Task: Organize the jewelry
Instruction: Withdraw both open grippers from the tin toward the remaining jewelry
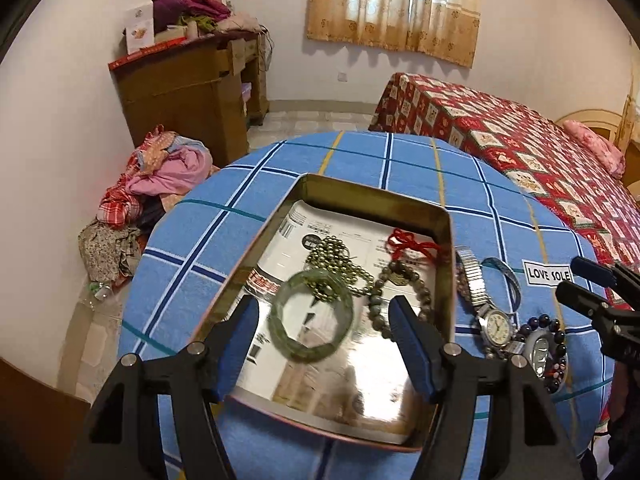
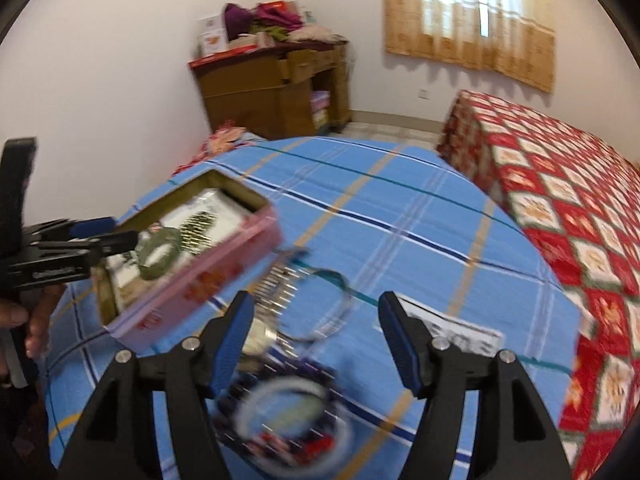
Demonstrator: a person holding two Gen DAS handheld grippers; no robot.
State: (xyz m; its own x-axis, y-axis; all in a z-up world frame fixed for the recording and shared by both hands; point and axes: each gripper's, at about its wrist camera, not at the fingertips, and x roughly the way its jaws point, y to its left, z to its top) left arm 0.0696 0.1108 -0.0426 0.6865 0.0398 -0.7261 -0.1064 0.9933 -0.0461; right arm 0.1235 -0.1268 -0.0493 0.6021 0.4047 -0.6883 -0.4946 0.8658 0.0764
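Fingers [image 1: 412, 344] of the left gripper [image 1: 324, 340], black with blue pads, stand wide apart above the open rectangular metal tin [image 1: 446, 248], gripping nothing. A translucent green jade bangle [image 1: 312, 316] lies in the tin between them, clear of both pads, on a printed paper sheet [image 1: 296, 224]. Beside it in the tin rest a string of small olive-green beads [image 1: 340, 264], a bracelet of grey-brown round beads [image 1: 396, 284] and a red knotted cord [image 1: 412, 246].

Just right of the tin, on the blue plaid cloth covering the counter [image 1: 248, 196], lie a silver wristwatch with a stretch band [image 1: 494, 320], a thin blue band [image 1: 506, 276], an oval-faced watch ringed by dark beads [image 1: 540, 350] and a white "LOVE SOLE" label [image 1: 548, 274].

The right gripper [image 2: 316, 340] is also spread open and empty, over the blurred silver wristwatch [image 2: 260, 336] and the dark-beaded watch [image 2: 288, 412]. A hand [image 2: 28, 320] holds the left gripper [image 2: 100, 236] at the pink-sided tin [image 2: 208, 284].
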